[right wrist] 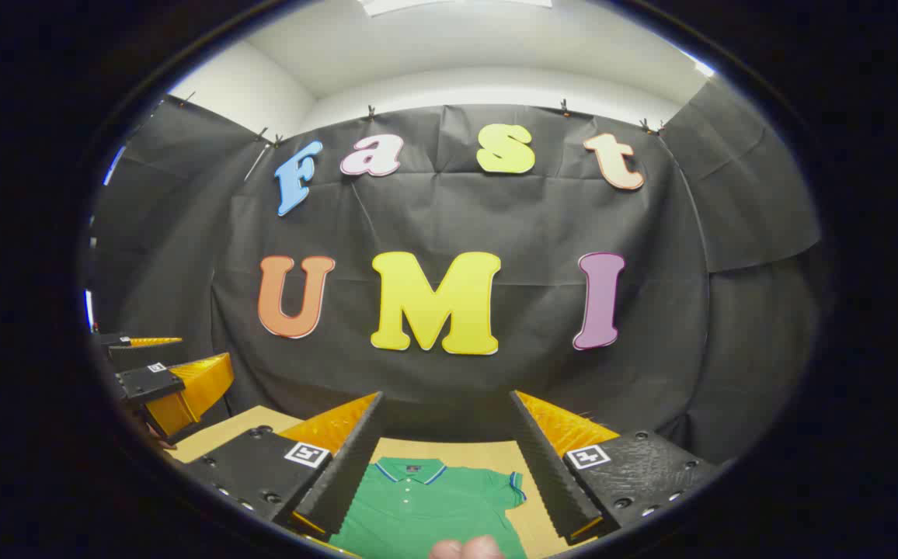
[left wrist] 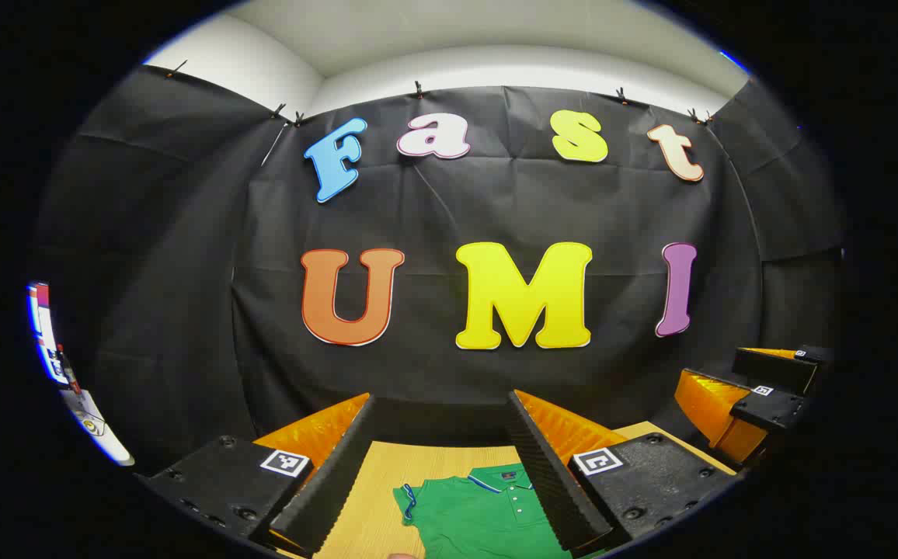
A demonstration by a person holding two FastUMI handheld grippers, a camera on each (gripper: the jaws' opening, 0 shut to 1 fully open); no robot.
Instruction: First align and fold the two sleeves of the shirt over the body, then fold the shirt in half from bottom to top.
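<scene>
Shirt (left wrist: pixel 480 512) lies flat on desk (left wrist: pixel 371 505), at 6 o'clock below both tongs.
Left tongs (left wrist: pixel 441 466) and right tongs (right wrist: pixel 445 458) are held open, empty; each is nearest its own sleeve.

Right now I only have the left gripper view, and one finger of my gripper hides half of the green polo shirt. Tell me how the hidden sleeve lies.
Observer: In the right gripper view, that sleeve of the green polo shirt lies spread outward on the wooden table, not folded over the body.
Operator: Now report the right gripper's jaws.
Observer: The right gripper is open and grips nothing. The shirt's collar shows between its fingers.
</scene>
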